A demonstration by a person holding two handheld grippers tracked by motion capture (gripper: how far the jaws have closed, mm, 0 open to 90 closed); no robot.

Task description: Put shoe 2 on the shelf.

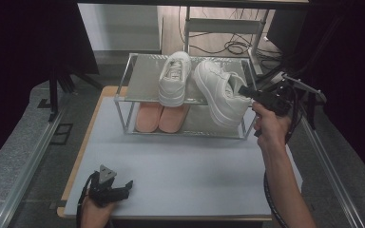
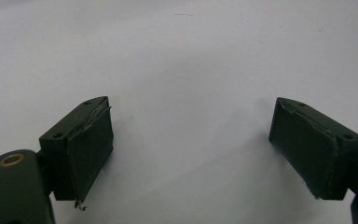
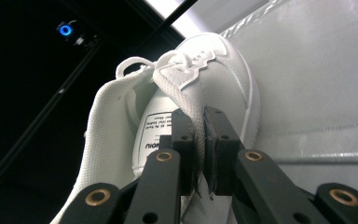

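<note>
My right gripper (image 1: 244,90) is shut on a white sneaker (image 1: 218,92), pinching the edge of its opening beside the laces. The right gripper view shows the jaws (image 3: 201,121) clamped on that white sneaker (image 3: 196,79) with its inner label facing me. The shoe is tipped on its side over the right end of the rack's top shelf (image 1: 142,80), its heel past the front rail. Whether it touches the shelf I cannot tell. A second white sneaker (image 1: 175,78) stands upright on the same shelf. My left gripper (image 1: 126,186) rests open at the table's front left, nothing between its jaws (image 2: 191,135).
A pair of pink shoes (image 1: 161,118) sits on the rack's lower shelf at the left. The metal-framed rack stands at the back of the pale table (image 1: 180,161). Cables and a stand (image 1: 228,33) lie on the floor behind. Dark curtains hang on both sides.
</note>
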